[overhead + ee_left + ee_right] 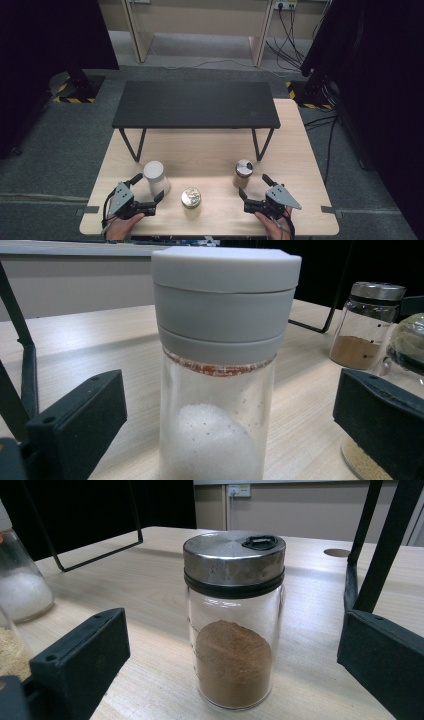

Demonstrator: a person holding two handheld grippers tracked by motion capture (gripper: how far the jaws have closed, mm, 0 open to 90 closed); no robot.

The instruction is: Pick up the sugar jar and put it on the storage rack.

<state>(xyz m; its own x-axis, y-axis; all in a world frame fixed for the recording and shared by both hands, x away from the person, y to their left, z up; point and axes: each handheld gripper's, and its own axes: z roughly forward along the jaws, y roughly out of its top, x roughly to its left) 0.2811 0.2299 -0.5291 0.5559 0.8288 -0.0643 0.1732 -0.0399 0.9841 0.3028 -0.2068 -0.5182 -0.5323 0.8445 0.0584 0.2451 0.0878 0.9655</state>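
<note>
At the lower left of the high view, the left gripper (148, 190) stands wide apart around the grey-capped jar (156, 177) of white grains, not touching it. At lower right, the right gripper (254, 188) gapes equally wide, just below the metal-lidded jar (243, 174) of brown powder. A gold-lidded jar (191, 200) stands between them on the desk (290, 150).

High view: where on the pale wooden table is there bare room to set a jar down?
Bare: the wooden table under and beside the black metal shelf, and its front corners. Crowded: the front strip, with the grey-lidded salt jar, gold-lidded jar and brown-powder jar.
</note>
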